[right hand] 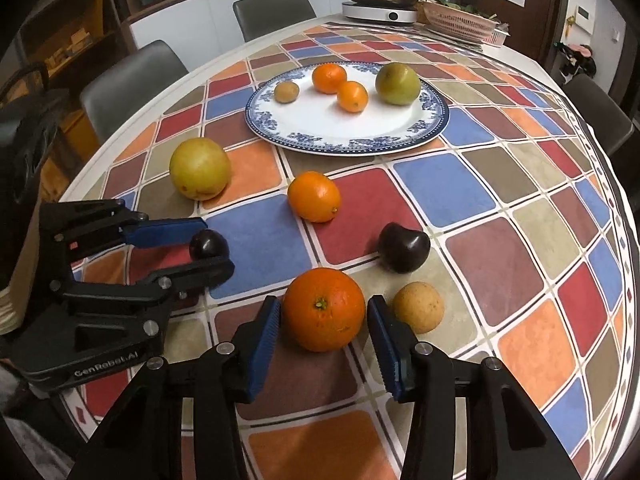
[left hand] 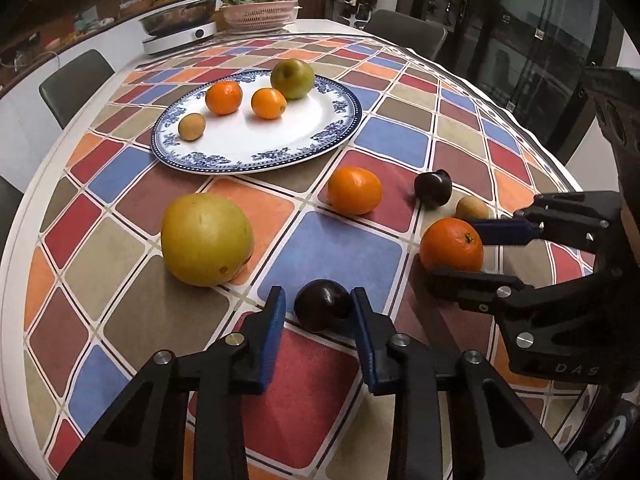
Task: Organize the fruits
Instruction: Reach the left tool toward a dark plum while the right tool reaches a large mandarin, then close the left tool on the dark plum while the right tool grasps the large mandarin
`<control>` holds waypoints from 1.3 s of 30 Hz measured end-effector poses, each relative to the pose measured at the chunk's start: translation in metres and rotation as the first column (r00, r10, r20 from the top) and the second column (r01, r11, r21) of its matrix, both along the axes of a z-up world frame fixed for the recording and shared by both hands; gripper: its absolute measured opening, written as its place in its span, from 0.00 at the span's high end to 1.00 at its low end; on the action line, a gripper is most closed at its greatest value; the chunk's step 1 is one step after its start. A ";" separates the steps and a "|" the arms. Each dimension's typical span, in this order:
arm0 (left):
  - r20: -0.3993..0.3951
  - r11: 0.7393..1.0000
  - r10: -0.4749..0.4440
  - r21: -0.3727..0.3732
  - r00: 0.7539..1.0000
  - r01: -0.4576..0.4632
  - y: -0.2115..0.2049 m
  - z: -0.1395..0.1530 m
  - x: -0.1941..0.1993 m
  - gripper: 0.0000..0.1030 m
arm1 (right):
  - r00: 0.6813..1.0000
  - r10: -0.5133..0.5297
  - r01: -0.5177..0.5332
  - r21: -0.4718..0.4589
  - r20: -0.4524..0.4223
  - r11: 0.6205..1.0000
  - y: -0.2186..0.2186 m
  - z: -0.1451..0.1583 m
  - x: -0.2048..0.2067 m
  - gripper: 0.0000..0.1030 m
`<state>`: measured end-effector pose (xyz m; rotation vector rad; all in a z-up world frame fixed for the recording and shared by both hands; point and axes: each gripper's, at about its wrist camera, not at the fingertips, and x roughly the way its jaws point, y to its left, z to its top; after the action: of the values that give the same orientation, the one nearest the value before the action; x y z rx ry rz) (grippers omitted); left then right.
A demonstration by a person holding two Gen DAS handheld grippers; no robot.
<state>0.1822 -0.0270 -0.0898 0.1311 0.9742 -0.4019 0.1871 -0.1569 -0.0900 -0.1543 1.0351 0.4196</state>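
Both grippers released, jaws straddling targets for pickup: left gripper (left hand: 319, 304) around dark plum (left hand: 323, 305), right gripper (right hand: 324, 316) around orange (right hand: 324, 309); plate (right hand: 400, 136) at 12 o'clock.

In the left wrist view, the right gripper (left hand: 456, 246) hides the underside of the large orange (left hand: 451, 245) and part of the small tan fruit (left hand: 471, 208) behind it. The dark plum (left hand: 433, 188) farther back is motion-blurred. Both cameras' own finger bases are cropped by the bottom edges.

Blue-patterned white plate (right hand: 434, 120), checkered tablecloth (right hand: 460, 192)
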 end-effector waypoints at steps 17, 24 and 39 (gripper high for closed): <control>0.009 1.000 0.031 -0.003 0.999 -0.031 0.002 0.000 0.003 0.74 | 1.000 -0.013 0.013 0.028 -0.001 1.000 -0.003 -0.002 0.002 0.60; 0.041 0.998 0.055 -0.033 0.998 -0.054 0.007 0.019 -0.004 0.74 | 0.999 -0.027 0.026 0.069 0.018 0.997 -0.006 0.010 -0.002 0.60; 0.191 0.997 0.054 -0.066 0.980 -0.042 0.011 0.088 0.011 0.74 | 0.989 -0.017 -0.004 0.142 0.150 0.990 -0.007 0.073 0.016 0.60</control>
<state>0.1932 -0.0160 -0.0019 0.0890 0.7721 -0.3673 0.2028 -0.1637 -0.0170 -0.0542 0.8534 0.4672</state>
